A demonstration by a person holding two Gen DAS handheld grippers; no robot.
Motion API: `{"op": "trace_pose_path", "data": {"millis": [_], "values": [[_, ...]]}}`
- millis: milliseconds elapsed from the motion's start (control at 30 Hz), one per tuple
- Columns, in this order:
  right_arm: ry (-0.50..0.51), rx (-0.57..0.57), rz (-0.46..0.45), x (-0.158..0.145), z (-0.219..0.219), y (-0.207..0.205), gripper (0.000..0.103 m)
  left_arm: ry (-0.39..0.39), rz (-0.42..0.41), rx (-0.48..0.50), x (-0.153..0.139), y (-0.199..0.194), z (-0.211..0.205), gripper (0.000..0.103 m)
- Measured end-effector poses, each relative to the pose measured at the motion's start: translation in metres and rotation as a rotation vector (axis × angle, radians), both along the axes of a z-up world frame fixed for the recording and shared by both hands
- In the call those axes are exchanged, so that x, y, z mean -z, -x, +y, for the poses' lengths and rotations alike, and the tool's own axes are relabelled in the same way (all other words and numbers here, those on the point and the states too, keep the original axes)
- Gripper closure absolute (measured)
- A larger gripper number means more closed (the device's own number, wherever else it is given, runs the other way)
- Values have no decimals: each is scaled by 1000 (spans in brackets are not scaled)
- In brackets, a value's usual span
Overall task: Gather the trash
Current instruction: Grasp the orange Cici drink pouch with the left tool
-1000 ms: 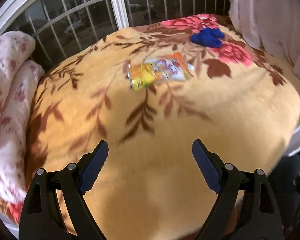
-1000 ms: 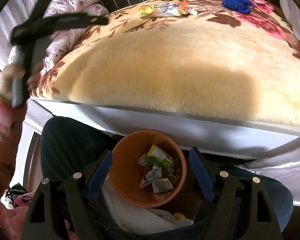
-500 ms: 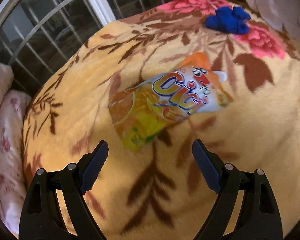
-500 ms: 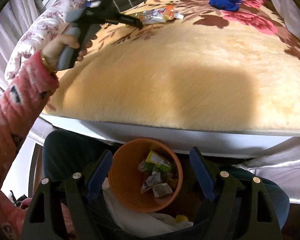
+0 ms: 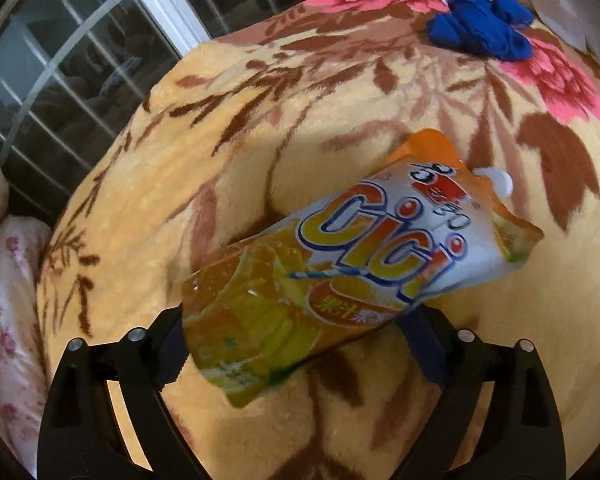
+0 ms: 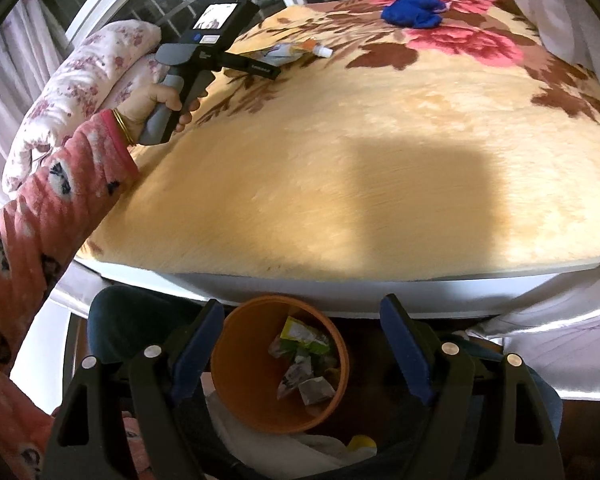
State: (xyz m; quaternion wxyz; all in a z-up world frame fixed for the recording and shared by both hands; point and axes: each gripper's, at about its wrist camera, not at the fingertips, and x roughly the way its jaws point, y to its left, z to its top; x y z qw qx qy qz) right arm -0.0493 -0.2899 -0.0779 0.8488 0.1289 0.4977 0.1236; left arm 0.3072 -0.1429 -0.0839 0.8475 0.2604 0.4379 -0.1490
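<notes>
Left gripper [image 5: 296,340], jaws just widened, straddled the orange juice pouch [image 5: 352,256] lying on the floral blanket [image 5: 180,184], pads not pressing. Right gripper [image 6: 300,344] hung open over the orange trash bin [image 6: 240,360] beside the bed.

I see the left gripper [image 5: 296,344] pitched steeply down, jaws just opened wider, standing apart. The left hand [image 6: 160,100] wraps its grey handle, patterned sleeve [image 6: 48,200] outstretched. The right gripper [image 6: 300,344] hangs wide apart, gripping nothing.
</notes>
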Motion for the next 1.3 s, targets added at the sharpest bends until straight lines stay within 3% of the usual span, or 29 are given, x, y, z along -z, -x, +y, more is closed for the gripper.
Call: {"op": "trace_pose_path", "data": {"millis": [133, 200, 267, 333, 433, 667, 733, 833, 967, 1067, 1300], "values": [[3, 4, -5, -3, -1, 1, 24, 99, 52, -28, -1, -7, 9, 20], [4, 1, -8, -3, -1, 1, 24, 126, 59, -19, -3, -4, 9, 37], [5, -3, -12, -4, 1, 2, 24, 134, 57, -2, -6, 2, 4, 60], [6, -6, -16, -6, 2, 2, 24, 137, 58, 11, -7, 8, 0, 75], [5, -10, -25, -8, 3, 5, 24, 145, 64, 11, -8, 13, -5, 85], [3, 6, -41, -12, -3, 9, 24, 181, 91, 15, -13, 12, 2, 87], [-1, 8, -41, -11, -4, 9, 24, 152, 68, 32, -14, 14, -1, 87], [-3, 5, -44, -11, -4, 9, 24, 117, 62, 59, -13, 16, -6, 77], [-9, 2, -42, -10, -4, 9, 24, 91, 28, 99, -16, 21, -12, 44], [-12, 7, -43, -9, -5, 9, 24, 65, 12, 145, -17, 26, -19, 43], [-26, 14, -46, -7, -10, 10, 24, -111, -122, 192, -16, 35, -45, 43]]}}
